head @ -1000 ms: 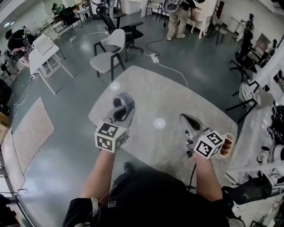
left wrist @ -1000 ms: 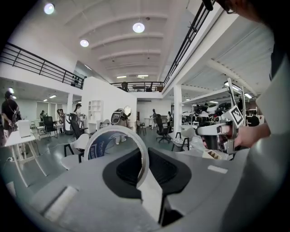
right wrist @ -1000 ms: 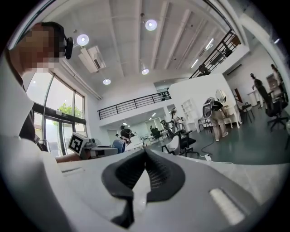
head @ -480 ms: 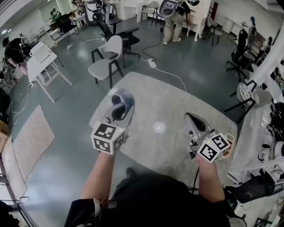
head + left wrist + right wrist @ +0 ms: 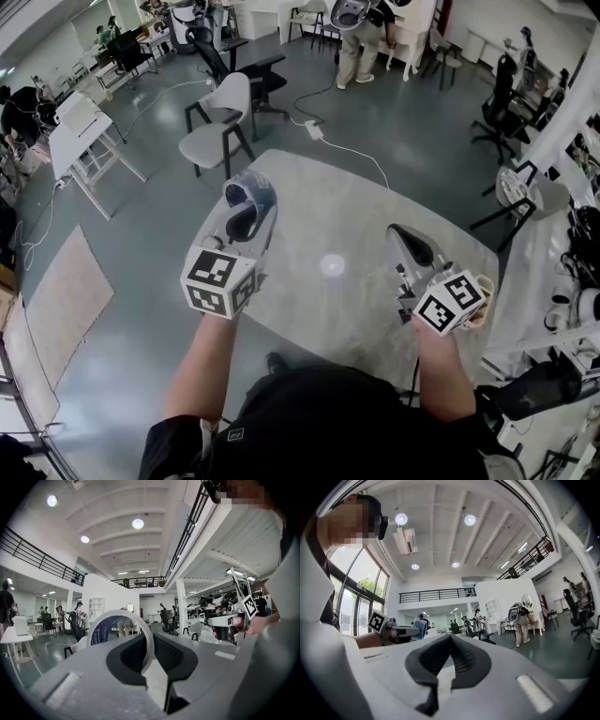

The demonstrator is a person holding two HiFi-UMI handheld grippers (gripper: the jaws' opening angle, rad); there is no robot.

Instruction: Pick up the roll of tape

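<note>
My left gripper [image 5: 246, 201] is shut on the roll of tape [image 5: 249, 189], a clear ring with a blue-printed core, and holds it in the air above the left part of the pale round table [image 5: 309, 211]. In the left gripper view the tape [image 5: 119, 632] stands upright, its rim pinched between the dark pads [image 5: 174, 653], the ring sticking out to the left of my left gripper [image 5: 151, 645]. My right gripper [image 5: 403, 239] hovers over the table's right side, shut with nothing in it; its tips meet in the right gripper view [image 5: 450, 641].
A grey chair [image 5: 220, 117] stands beyond the table, and a white cable [image 5: 352, 150] runs across the floor to it. White desks [image 5: 80, 136] are at far left, shelves with gear [image 5: 562, 234] at right. A person [image 5: 361, 42] stands in the background.
Both grippers have risen above the table. The left one carries the tape roll up with it. The jaws of both look the same as before.
</note>
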